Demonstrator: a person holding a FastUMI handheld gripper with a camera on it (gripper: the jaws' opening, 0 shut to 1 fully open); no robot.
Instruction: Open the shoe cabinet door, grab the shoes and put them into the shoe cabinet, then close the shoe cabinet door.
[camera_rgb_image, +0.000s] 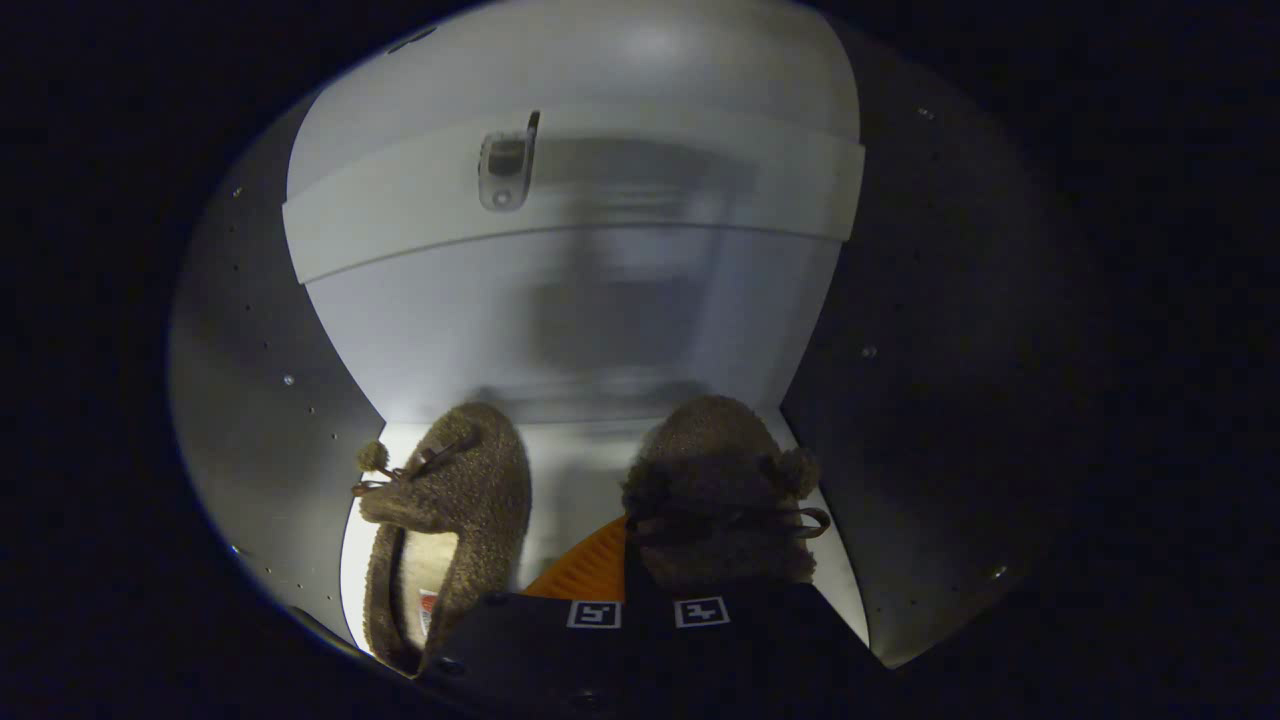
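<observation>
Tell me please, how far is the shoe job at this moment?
Done, it seems: the cabinet is open and the left slipper rests on its floor. In hand: the right slipper sits just ahead of the tool; whether its fingers press it, I cannot tell. Left: letting go of it, drawing back, closing the door.

Fuzzy fleece slippers (450, 500); smooth matt cabinet (570, 330).
</observation>
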